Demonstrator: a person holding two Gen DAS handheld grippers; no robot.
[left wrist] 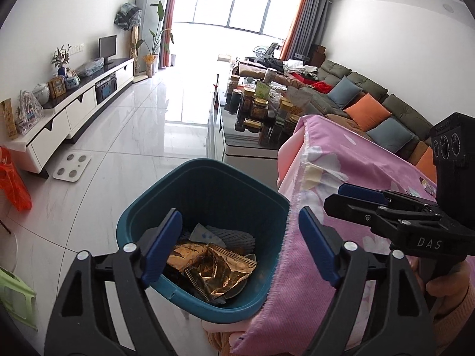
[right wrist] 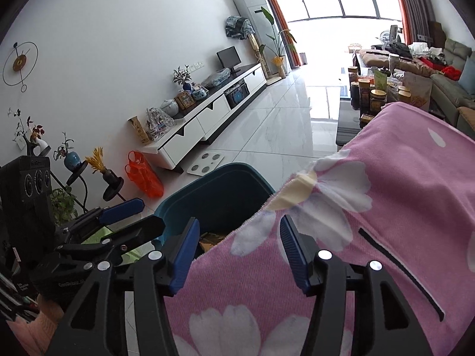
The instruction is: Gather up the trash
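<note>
Tongs on the left hang wide open and empty over the teal bin on the floor beside the pink-clothed bench. The right tongs gape empty above the bench edge. Gold wrappers and white paper lie in the bin.

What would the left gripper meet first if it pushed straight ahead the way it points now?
Probably the gold foil wrappers lying in the teal bin: the open left gripper points into its mouth, the pink cloth's edge just right. Depth is unclear.
</note>
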